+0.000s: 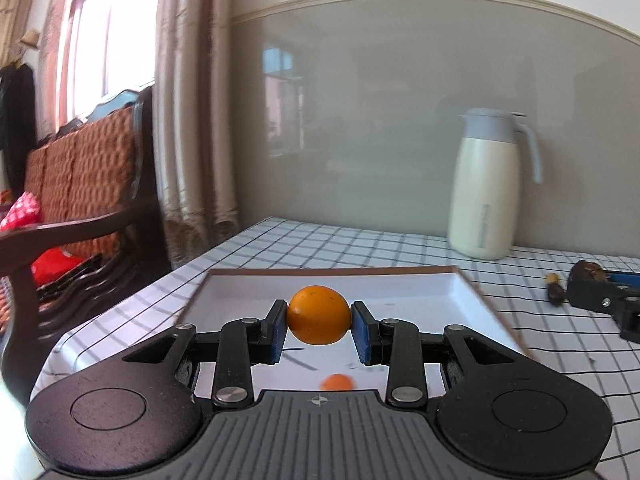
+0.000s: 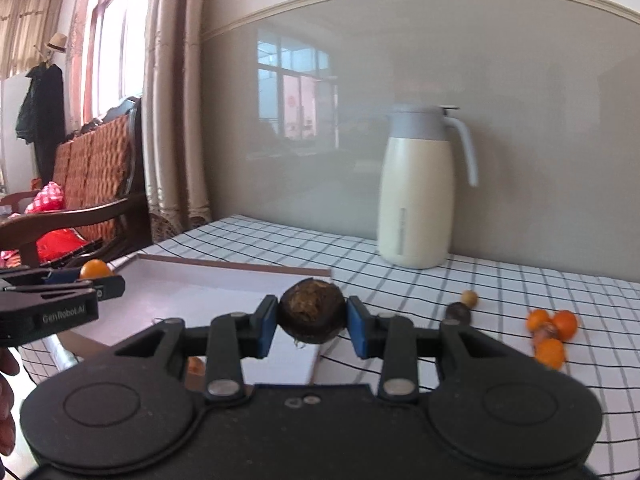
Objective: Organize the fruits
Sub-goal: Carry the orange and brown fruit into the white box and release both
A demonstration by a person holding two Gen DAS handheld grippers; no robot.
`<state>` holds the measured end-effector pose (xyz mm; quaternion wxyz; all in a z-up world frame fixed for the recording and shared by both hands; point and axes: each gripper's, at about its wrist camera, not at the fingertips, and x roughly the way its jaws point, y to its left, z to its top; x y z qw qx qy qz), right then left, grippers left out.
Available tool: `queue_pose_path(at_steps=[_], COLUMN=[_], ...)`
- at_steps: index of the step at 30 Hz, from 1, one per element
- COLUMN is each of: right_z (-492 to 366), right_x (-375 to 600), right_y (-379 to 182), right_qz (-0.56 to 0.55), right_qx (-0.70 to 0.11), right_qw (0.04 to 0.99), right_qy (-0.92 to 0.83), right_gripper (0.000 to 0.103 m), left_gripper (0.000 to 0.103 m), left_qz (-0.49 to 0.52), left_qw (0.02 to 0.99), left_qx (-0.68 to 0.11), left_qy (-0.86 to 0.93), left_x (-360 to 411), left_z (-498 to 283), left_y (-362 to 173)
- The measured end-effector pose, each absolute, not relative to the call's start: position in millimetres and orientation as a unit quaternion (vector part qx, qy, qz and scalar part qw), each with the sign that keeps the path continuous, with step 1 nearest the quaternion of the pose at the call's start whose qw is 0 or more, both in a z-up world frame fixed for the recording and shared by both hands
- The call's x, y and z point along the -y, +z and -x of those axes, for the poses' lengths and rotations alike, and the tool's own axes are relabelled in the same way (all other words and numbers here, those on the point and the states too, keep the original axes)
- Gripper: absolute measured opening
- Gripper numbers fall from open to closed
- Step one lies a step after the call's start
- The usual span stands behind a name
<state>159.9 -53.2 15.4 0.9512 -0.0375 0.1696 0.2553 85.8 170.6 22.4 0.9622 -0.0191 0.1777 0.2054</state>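
My left gripper is shut on a small orange fruit, held above a white shallow tray with a brown rim. Another orange fruit lies in the tray below it. My right gripper is shut on a dark brown round fruit, over the tray's right edge. The left gripper with its orange fruit shows at the left of the right wrist view. The right gripper shows at the right of the left wrist view.
A cream thermos jug stands at the back of the checked tablecloth. Loose on the cloth to the right lie several orange fruits, a dark fruit and a small tan one. A wooden sofa stands left of the table.
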Motion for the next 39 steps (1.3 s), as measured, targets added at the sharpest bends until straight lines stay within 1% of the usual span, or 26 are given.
queue_pose_path(at_steps=[6,14,24,25,26,27,28,30,32,39], right_z=[-165,-192,-226,-229,-231,-233,-233,-228,-230,-224], right_x=[22,0,-22,-24,-26,-29,-30,-23,-22,-13], right_y=[17,10,-9,-10,-12,-14,-17,-19,-18,-13], right_qz=[0.050,0.059,0.071,0.073,0.080,0.094,0.101,0.088,0.082,0.063], right_qx=[-0.166,-0.181,-0.209,-0.213,-0.216,-0.215,-0.205,-0.179,-0.197,-0.189], right_qw=[0.945,0.943,0.933,0.931,0.929,0.931,0.938,0.946,0.941,0.944], right_qy=[0.276,0.272,0.285,0.287,0.289,0.279,0.260,0.255,0.261,0.265], right_gripper=[0.029,0.029,0.029,0.030,0.042,0.077,0.094,0.093,0.092,0.092], left_gripper=[0.035,0.035,0.035,0.035,0.036,0.059,0.103,0.103,0.103,0.103], left_qz=[0.022,0.024,0.025,0.033,0.038,0.042,0.042,0.026,0.028,0.016], left_qw=[0.956,0.948,0.947,0.946,0.946,0.945,0.944,0.946,0.948,0.948], left_qx=[-0.178,-0.193,-0.207,-0.207,-0.205,-0.202,-0.196,-0.165,-0.163,-0.165], left_qy=[0.232,0.253,0.246,0.247,0.249,0.252,0.261,0.279,0.272,0.270], left_x=[-202,-237,-248,-249,-252,-253,-253,-251,-252,-250], left_z=[-87,-98,-127,-129,-130,-130,-128,-123,-123,-125], left_y=[19,6,-5,-7,-8,-9,-10,-10,-10,-13])
